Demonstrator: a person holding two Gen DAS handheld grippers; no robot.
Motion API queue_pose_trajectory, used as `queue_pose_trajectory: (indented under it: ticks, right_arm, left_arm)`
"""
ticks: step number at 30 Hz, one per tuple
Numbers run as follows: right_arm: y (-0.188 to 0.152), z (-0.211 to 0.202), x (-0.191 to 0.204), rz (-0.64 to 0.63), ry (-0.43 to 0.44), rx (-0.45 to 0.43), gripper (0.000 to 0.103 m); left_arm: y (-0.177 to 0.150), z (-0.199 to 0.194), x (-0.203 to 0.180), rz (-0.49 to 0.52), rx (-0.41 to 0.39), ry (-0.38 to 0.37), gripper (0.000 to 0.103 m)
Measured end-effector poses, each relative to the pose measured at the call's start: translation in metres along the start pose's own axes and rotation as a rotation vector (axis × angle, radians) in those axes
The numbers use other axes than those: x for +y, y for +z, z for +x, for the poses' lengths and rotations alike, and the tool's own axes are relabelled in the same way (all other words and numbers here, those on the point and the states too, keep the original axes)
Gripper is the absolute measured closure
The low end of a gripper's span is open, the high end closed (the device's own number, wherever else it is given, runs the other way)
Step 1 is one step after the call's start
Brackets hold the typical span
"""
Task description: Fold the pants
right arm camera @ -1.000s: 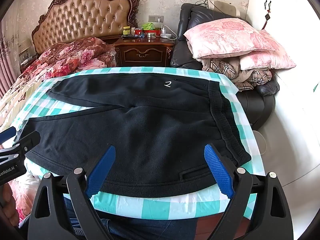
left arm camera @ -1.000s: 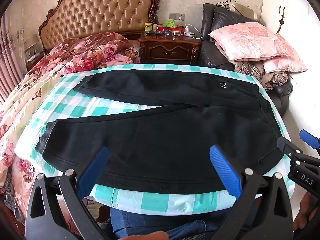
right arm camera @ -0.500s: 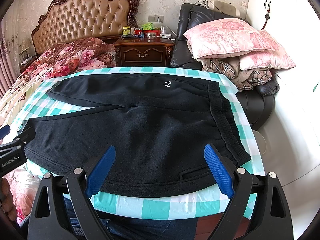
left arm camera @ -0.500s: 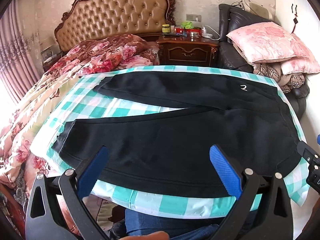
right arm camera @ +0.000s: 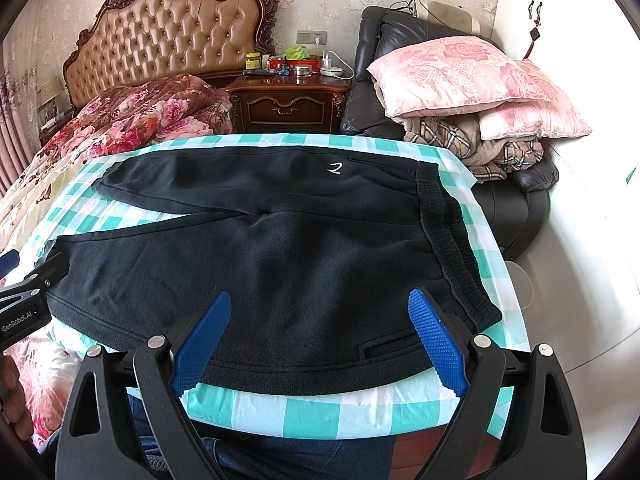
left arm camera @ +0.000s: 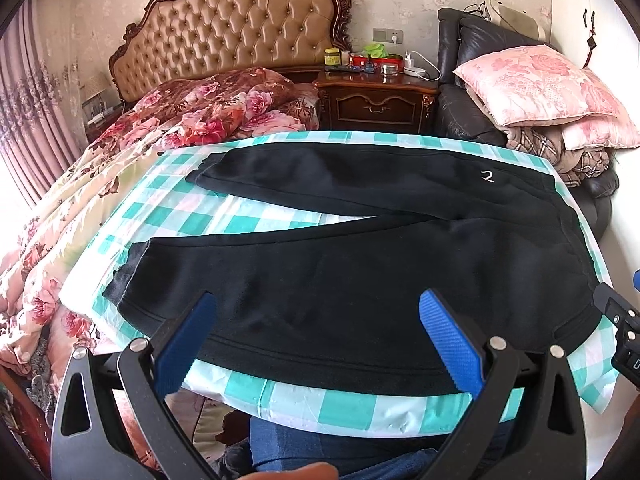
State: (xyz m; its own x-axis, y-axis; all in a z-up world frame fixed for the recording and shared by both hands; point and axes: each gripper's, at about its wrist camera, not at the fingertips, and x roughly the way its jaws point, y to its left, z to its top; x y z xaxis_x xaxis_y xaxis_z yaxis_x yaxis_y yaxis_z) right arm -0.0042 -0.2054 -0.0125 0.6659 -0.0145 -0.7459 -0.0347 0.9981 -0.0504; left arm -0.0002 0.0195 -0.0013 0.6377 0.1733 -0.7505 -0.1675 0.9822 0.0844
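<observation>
Black pants (left arm camera: 360,280) lie flat on a teal-and-white checked cloth (left arm camera: 240,222), legs spread to the left, waistband (right arm camera: 452,248) at the right, a white "2" on the far leg. My left gripper (left arm camera: 316,340) is open and empty, above the near edge of the near leg. My right gripper (right arm camera: 316,340) is open and empty, above the near edge of the hip by the waistband. Each gripper shows at the edge of the other's view, the left one (right arm camera: 28,300) and the right one (left arm camera: 620,328).
A bed with a floral quilt (left arm camera: 120,168) and tufted headboard lies to the left. A dark nightstand (left arm camera: 380,100) with small items stands behind. A black armchair with pink pillows (right arm camera: 460,76) is at the back right. A white wall is on the right.
My left gripper has moved left along the near edge, so the left leg cuffs sit more toward the centre of its view. My right gripper has barely moved. Both stay open.
</observation>
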Motion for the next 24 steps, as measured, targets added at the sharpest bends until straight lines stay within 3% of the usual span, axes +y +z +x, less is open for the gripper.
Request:
queue_pose_trajectory:
  ticks: [24]
  right_arm:
    - [0.0009,-0.0012,0.0,-0.001,0.0,0.0,0.016]
  left_arm:
    - [0.0036,-0.0008,-0.007,0.001,0.002,-0.005,0.002]
